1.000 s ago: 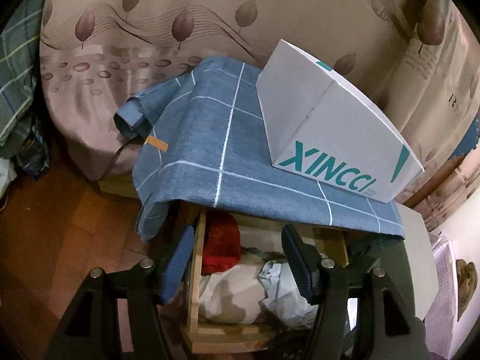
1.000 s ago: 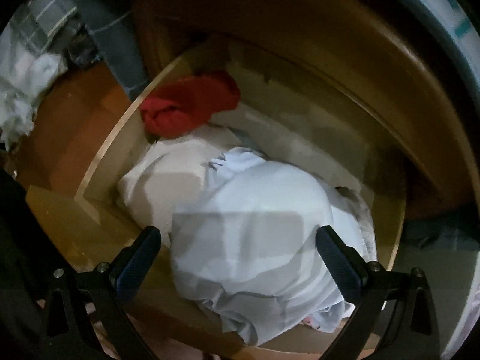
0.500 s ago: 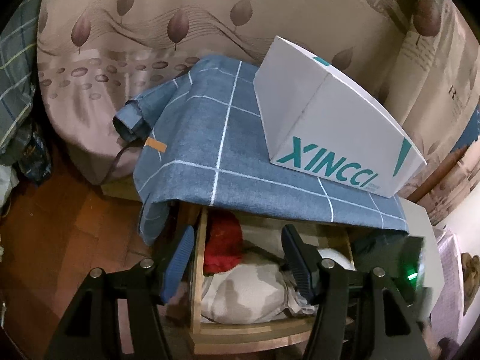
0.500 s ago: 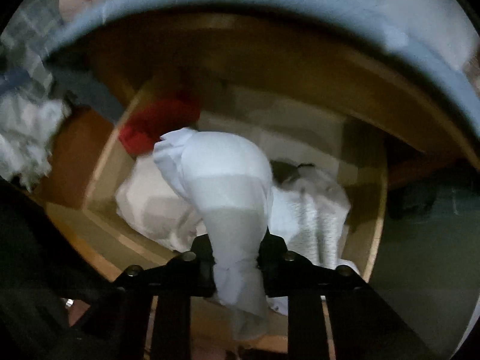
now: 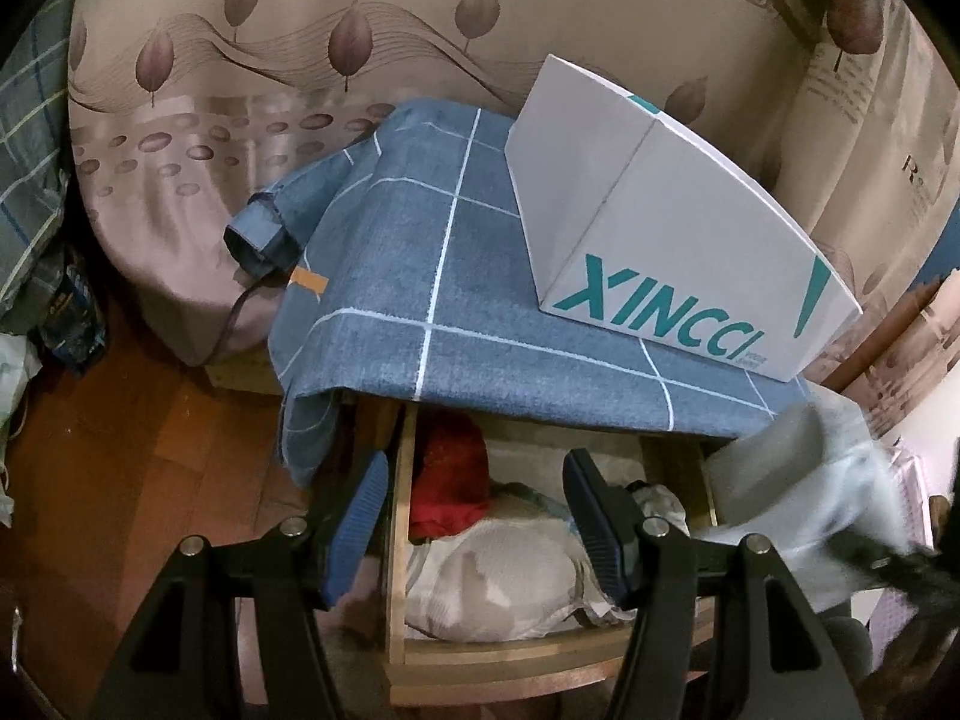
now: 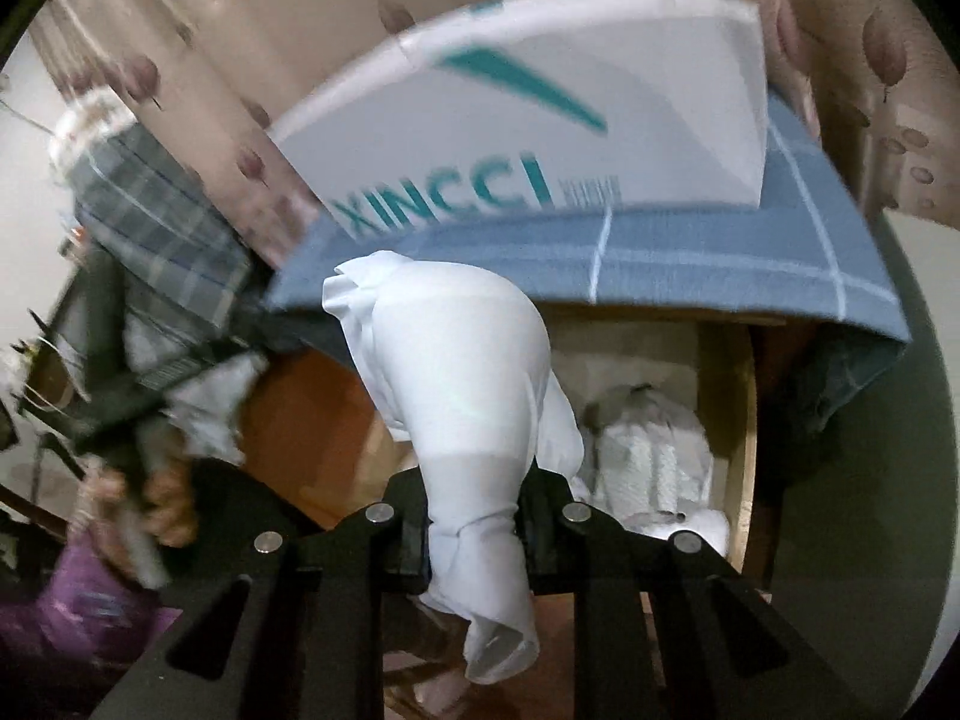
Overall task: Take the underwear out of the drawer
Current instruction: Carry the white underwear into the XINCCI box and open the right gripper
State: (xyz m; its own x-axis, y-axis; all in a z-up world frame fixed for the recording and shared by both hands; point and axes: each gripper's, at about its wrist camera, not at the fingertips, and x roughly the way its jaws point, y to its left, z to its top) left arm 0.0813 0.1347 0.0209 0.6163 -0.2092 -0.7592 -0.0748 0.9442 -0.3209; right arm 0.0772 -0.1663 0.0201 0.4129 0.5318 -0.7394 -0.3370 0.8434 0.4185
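My right gripper (image 6: 474,525) is shut on white underwear (image 6: 456,372), which bulges up from the jaws above and in front of the open wooden drawer (image 6: 741,420). In the left wrist view that underwear shows as a pale blur at the right (image 5: 798,480). My left gripper (image 5: 474,516) is open and empty, hovering above the drawer's (image 5: 498,657) front left. Inside lie a red garment (image 5: 450,474), a beige-white bundle (image 5: 498,588) and more white clothes (image 6: 654,456).
A blue checked cloth (image 5: 456,276) drapes the cabinet top over the drawer. A white XINCCI box (image 5: 666,228) stands on it. A leaf-patterned curtain (image 5: 300,42) hangs behind. Wooden floor (image 5: 120,432) lies at the left, with clutter at the far left.
My right gripper closed on the white underwear and lifted it up and out of the drawer. My left gripper stayed open and shifted slightly.
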